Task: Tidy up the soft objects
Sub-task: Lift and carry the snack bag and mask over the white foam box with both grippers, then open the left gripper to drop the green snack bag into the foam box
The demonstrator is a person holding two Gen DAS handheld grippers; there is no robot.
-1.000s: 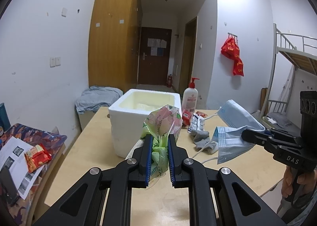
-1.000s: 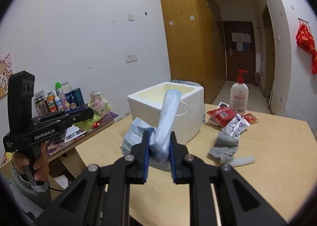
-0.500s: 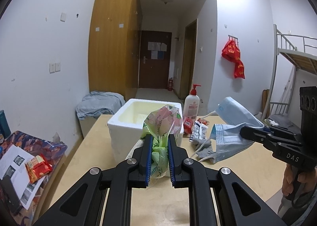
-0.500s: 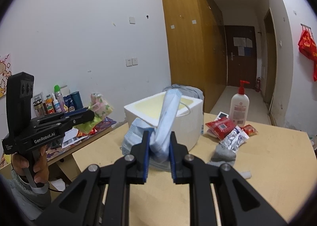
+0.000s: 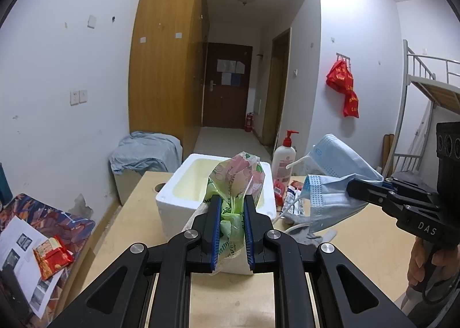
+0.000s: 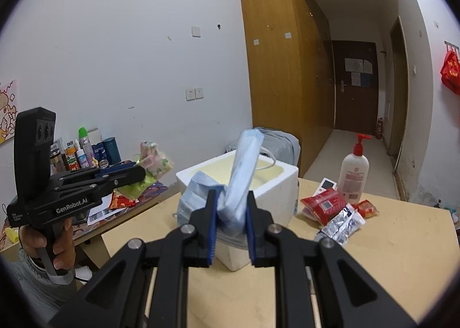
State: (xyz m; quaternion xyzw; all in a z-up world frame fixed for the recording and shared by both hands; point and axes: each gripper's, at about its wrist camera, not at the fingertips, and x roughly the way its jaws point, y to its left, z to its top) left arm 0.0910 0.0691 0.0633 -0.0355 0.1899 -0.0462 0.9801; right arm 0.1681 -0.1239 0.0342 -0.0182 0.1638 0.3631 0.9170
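I see the white foam box (image 5: pixel 184 187) on the pale wooden surface (image 6: pixel 396 244), nothing inside that I can see. My left gripper (image 5: pixel 232 230) jaws squeeze a green flowery plastic bag (image 5: pixel 234 181). My right gripper (image 6: pixel 230 230) jaws squeeze blue paper face masks (image 6: pixel 238 178), both held near the box. A white pump bottle (image 6: pixel 352 178) stands behind.

From my right gripper (image 6: pixel 230 230) I see its jaws clamped on a bunch of blue face masks (image 6: pixel 233 193), held up just in front of the white foam box (image 6: pixel 276 184) on the counter (image 6: pixel 402 241). Left of the box, a hand (image 6: pixel 54 244) holds the left gripper (image 6: pixel 135 174), which pinches a flowery plastic bag (image 6: pixel 152 161). Right of the box stand a pump bottle (image 6: pixel 355 172) and red snack packets (image 6: pixel 323 204).
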